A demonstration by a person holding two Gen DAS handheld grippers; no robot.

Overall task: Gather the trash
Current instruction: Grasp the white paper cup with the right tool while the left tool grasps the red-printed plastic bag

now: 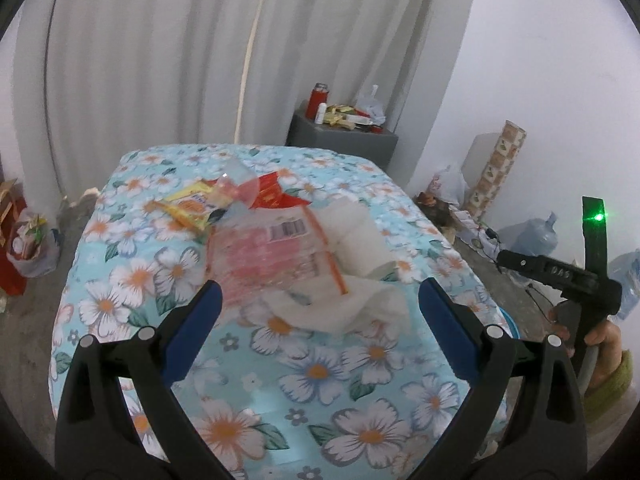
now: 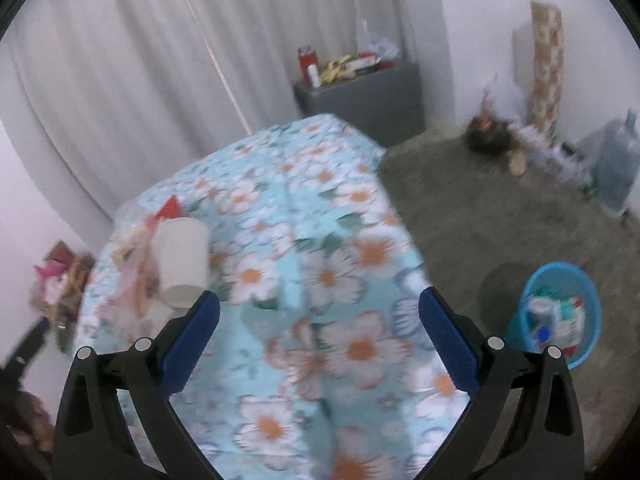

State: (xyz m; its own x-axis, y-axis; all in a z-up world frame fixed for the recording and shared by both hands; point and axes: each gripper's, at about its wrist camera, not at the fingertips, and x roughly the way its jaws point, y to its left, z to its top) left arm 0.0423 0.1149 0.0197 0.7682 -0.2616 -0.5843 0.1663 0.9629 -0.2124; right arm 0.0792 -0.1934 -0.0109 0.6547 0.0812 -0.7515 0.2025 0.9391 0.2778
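Trash lies in a pile on the floral tablecloth (image 1: pixel 360 368): a clear plastic wrapper with pink print and a barcode (image 1: pixel 272 252), crumpled white tissue (image 1: pixel 340 308), a white paper roll (image 1: pixel 356 232), a yellow snack packet (image 1: pixel 192 204) and a red packet (image 1: pixel 276 196). My left gripper (image 1: pixel 320 300) is open, its fingers straddling the near edge of the wrapper and tissue without touching them. My right gripper (image 2: pixel 320 312) is open over bare cloth, with the white roll (image 2: pixel 182 260) just left of its left finger. A blue bin (image 2: pixel 560 312) holding trash stands on the floor to the right.
A grey cabinet (image 1: pixel 344 140) with a red flask and clutter stands behind the table. Bags and a water jug (image 1: pixel 536 232) line the right wall, and a patterned roll (image 1: pixel 500 168) leans there. More bags sit on the floor at left (image 1: pixel 32 244). A hand holds the other gripper's handle (image 1: pixel 600 336).
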